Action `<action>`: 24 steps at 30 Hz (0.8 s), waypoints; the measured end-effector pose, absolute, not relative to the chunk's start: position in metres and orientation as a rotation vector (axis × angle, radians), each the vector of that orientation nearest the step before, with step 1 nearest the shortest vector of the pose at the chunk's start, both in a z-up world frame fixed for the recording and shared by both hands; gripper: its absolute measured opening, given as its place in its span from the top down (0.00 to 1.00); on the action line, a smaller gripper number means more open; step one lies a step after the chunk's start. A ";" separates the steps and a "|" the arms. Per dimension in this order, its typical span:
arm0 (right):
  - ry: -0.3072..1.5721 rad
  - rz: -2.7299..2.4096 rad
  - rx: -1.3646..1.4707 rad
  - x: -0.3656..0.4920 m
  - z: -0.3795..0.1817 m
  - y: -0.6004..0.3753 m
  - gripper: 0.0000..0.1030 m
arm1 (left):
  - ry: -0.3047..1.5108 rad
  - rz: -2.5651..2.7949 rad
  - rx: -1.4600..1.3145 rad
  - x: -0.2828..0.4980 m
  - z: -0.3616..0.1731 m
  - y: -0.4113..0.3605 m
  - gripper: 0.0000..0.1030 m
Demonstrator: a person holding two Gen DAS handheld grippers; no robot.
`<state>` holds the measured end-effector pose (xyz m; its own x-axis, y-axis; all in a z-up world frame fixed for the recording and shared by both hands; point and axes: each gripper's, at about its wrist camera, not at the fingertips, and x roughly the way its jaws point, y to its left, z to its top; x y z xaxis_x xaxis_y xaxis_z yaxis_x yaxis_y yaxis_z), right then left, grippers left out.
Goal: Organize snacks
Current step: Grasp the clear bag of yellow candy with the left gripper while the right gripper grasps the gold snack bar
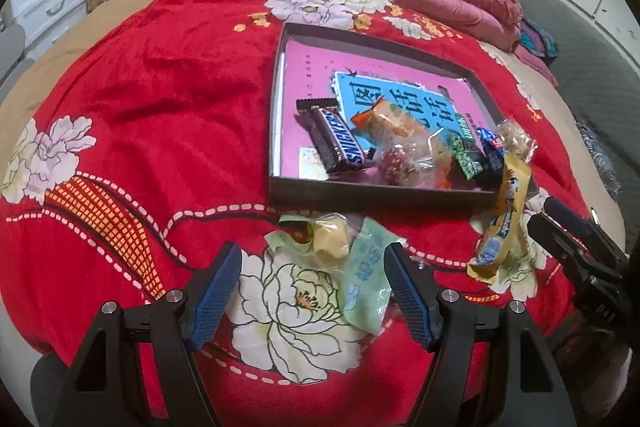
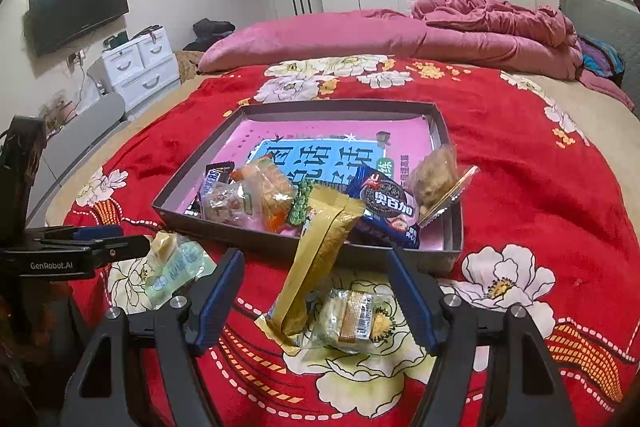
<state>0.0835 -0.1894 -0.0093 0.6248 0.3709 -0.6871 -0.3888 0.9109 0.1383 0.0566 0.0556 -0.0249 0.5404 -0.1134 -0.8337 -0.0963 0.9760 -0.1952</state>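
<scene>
While both tongs are hovering wide apart (gripping nothing), the crinkled pale-green snack packet point(image 1: 360, 267) is lying at the box's point(image 1: 276, 115) six o'clock.

Box point(image 2: 224, 235) far half clear; near wall blocked by leaning gold packet point(image 2: 316, 263); blanket point(image 1: 140, 99) left open

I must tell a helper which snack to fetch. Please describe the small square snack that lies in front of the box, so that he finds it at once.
Find the grey box on the red blanket. Just before its near wall, a long gold packet leans on the rim. Beside the gold packet's lower end lies the square snack: it alone is in clear wrap with a gold label, pale and crumbly inside.
</scene>
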 end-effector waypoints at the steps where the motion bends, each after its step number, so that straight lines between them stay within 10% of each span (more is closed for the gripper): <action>1: 0.787 0.435 -0.022 0.084 -0.010 -0.189 0.29 | 1.004 -0.009 -0.228 0.057 -0.026 0.056 0.27; 24: 0.836 0.526 -0.157 0.083 -0.035 -0.150 0.38 | 1.053 0.000 -0.234 0.069 -0.050 0.059 0.27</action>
<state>0.0833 -0.1502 -0.0350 0.5513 0.3823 -0.7416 -0.5031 0.8614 0.0700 0.0694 0.0587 -0.0499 0.4971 -0.1119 -0.8604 -0.1115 0.9752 -0.1912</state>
